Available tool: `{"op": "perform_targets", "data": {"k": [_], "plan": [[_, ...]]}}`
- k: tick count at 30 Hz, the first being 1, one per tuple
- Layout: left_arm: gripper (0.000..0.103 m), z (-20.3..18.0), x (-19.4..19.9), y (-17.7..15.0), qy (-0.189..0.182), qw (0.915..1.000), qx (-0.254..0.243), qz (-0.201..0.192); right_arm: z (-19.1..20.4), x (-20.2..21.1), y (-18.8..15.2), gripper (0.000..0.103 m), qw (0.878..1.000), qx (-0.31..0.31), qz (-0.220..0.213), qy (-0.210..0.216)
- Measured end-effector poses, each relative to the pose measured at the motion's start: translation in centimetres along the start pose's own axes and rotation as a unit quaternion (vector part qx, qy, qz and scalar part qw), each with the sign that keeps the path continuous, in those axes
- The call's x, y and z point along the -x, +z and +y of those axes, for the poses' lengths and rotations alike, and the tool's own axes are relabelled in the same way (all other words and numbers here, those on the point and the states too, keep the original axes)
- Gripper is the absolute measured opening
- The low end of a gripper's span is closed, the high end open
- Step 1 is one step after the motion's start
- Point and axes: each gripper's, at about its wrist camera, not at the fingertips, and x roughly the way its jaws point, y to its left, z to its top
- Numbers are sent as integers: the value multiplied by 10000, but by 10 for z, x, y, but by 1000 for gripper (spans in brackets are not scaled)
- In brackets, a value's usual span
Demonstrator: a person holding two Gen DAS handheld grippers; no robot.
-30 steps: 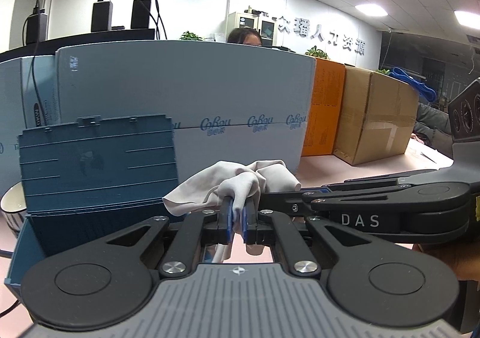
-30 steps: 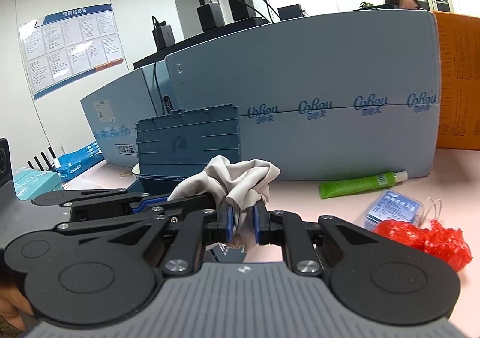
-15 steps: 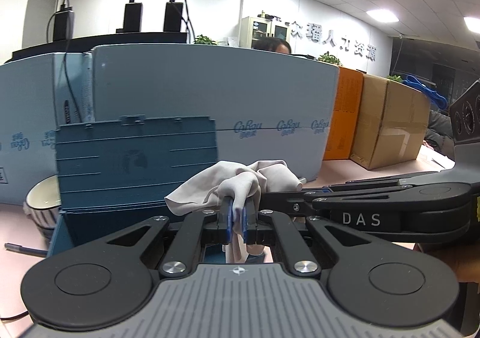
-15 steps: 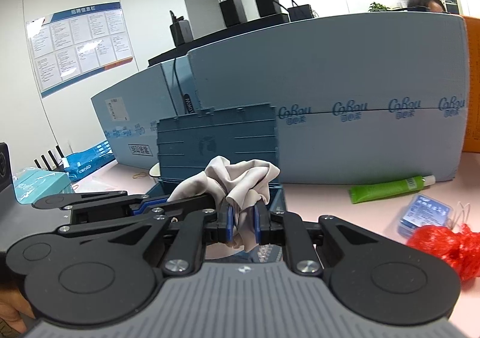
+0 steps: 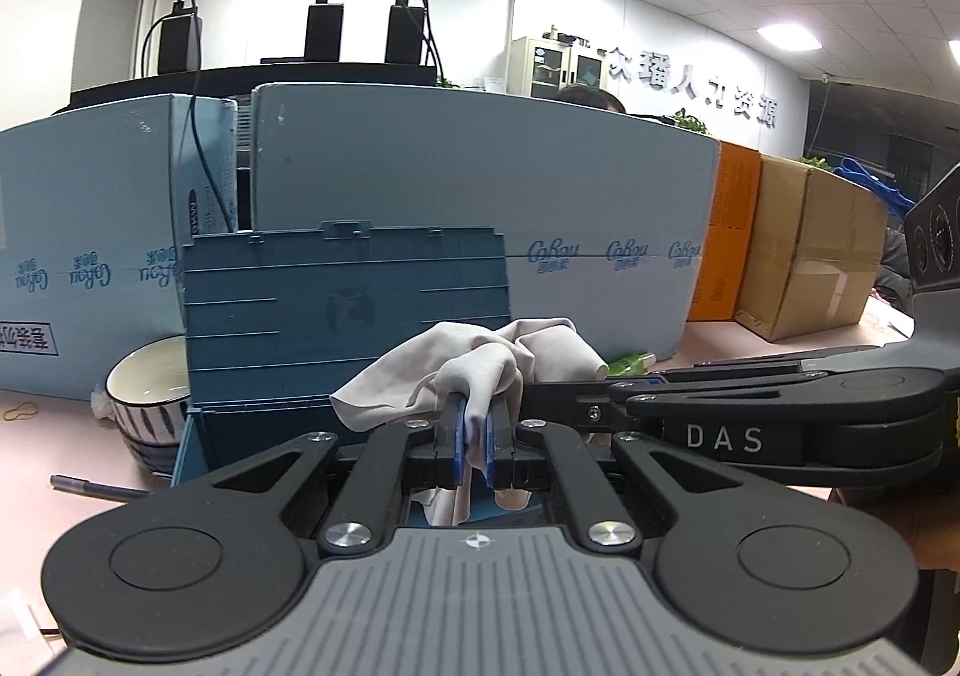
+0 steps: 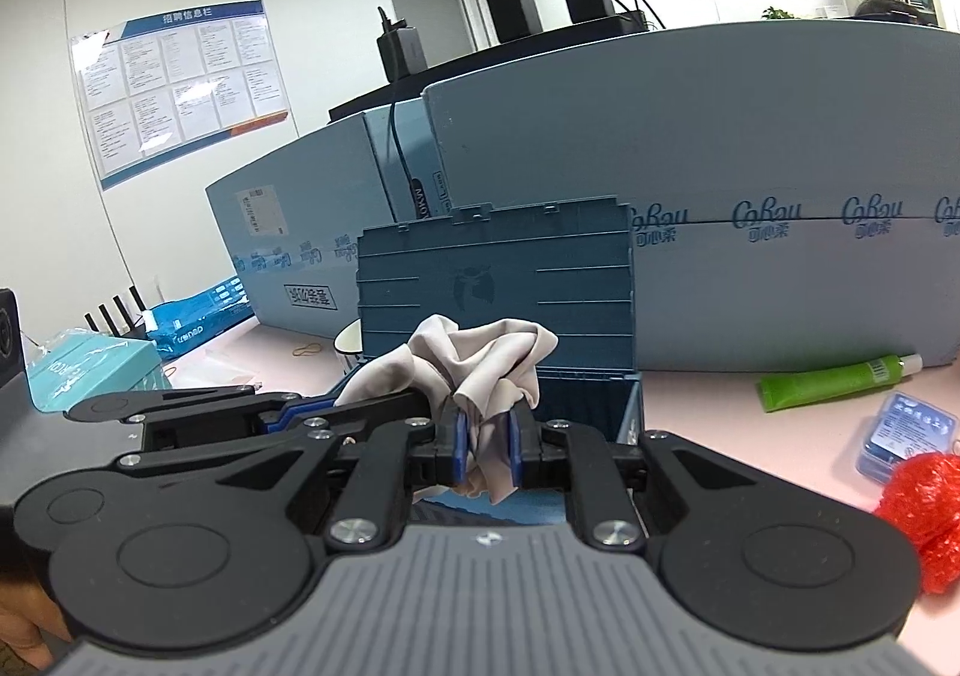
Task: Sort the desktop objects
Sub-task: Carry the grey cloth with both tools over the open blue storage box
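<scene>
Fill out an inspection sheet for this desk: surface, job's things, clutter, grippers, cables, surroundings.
Surface: pink desk, partly covered.
Job's things: beige cloth held bunched in front of the open blue box, lid upright.
Clutter: green tube, blue card pack, red mesh bag, striped bowl, pen, rubber band.
Grippers: left gripper and right gripper both shut on the cloth.
Cables: black leads to the chargers on the partition.
Surroundings: pale blue cartons, brown carton, wall poster.

Desk (image 6: 720,412): pink surface.
Centre: open blue box (image 6: 498,286); striped bowl (image 5: 150,394) and pen (image 5: 96,488) beside it.
Right side: green tube (image 6: 834,379), blue packet (image 6: 903,436), red bag (image 6: 927,514).
Rear: large cartons (image 5: 480,208).
</scene>
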Motion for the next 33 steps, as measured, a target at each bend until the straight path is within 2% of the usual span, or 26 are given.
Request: {"op": "perform_targets", "data": {"k": [18, 33], "plan": [[3, 14, -16, -8, 304, 9993, 116, 206, -7, -25, -5, 17, 9994, -19, 239, 269], [3, 22, -33, -15, 353, 9983, 158, 425, -14, -37, -12, 17, 9986, -184, 420, 270]]}}
